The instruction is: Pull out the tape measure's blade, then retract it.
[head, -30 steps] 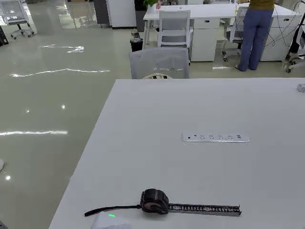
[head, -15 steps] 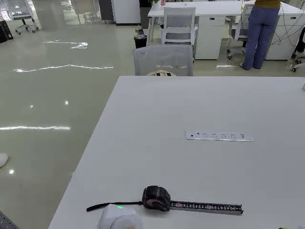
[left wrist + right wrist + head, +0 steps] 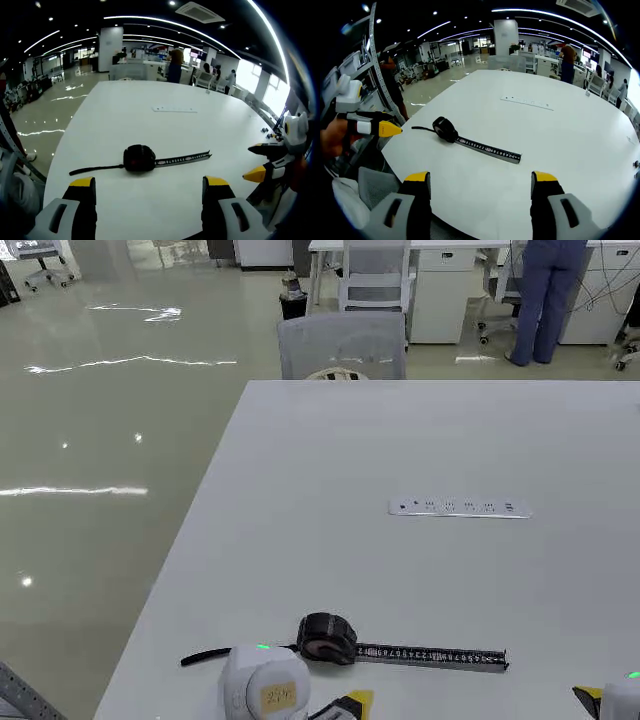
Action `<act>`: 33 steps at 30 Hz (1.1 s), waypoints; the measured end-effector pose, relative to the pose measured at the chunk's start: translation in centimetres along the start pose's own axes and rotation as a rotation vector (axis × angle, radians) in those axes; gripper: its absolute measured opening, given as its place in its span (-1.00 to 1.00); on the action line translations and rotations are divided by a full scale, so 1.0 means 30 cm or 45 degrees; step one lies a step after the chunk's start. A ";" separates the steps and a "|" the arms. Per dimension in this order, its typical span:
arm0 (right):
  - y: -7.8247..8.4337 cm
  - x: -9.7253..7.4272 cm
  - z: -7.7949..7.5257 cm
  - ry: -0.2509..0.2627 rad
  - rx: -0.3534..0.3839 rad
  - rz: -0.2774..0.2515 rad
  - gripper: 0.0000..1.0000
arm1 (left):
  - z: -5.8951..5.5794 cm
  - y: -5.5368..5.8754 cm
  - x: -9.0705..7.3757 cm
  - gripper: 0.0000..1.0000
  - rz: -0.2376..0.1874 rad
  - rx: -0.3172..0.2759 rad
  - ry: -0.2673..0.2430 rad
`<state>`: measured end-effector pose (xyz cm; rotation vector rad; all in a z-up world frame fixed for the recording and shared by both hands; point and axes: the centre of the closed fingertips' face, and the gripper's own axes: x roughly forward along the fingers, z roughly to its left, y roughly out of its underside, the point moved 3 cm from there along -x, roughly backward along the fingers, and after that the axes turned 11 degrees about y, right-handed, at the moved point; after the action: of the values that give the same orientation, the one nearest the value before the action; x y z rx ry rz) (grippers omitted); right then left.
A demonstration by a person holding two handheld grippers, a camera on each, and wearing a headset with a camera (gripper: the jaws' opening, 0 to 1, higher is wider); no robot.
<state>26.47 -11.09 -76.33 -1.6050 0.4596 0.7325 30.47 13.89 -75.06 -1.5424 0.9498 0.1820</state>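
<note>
A black tape measure [image 3: 326, 637] lies near the front edge of the white table [image 3: 420, 440]. Its blade [image 3: 432, 656] is drawn out to the right and lies flat, and a black strap [image 3: 205, 657] trails to the left. My left gripper [image 3: 335, 708] is just in front of the case, open and apart from it. In the left gripper view the tape measure [image 3: 139, 157] sits ahead of the open left gripper [image 3: 149, 200]. My right gripper [image 3: 600, 702] is at the front right, beyond the blade's tip. In its own view the right gripper [image 3: 481, 190] is open, with the blade [image 3: 487, 149] ahead of it.
A white power strip [image 3: 458, 508] is set flat in the middle of the table. A grey chair [image 3: 342, 345] stands at the far edge. Beyond it a person [image 3: 545, 295] stands at other desks. The table's left edge drops to a glossy floor.
The head camera has tilted down. Both grippers have come up into the head view from the bottom edge. The tape measure and its blade lie as before.
</note>
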 end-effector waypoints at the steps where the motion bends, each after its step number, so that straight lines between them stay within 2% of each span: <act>1: 0.002 0.005 -0.001 -0.001 -0.006 0.002 0.69 | 0.002 0.005 0.007 0.68 0.011 -0.001 -0.001; 11: 0.010 0.034 -0.010 -0.013 -0.045 0.015 0.67 | 0.009 0.013 0.031 0.67 0.016 -0.023 -0.006; 12: 0.019 0.080 -0.033 -0.030 -0.097 0.028 0.67 | 0.016 0.015 0.067 0.67 0.027 -0.034 -0.023; 22: 0.038 0.144 -0.059 -0.066 -0.188 0.069 0.64 | 0.042 0.026 0.128 0.64 0.043 -0.050 -0.052; 33: 0.046 0.218 -0.087 -0.123 -0.352 0.091 0.59 | 0.055 0.023 0.189 0.61 0.040 -0.064 -0.054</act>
<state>30.77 -13.15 -81.69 -1.8075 0.3580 0.9564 34.37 12.83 -79.43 -1.5647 0.9425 0.2619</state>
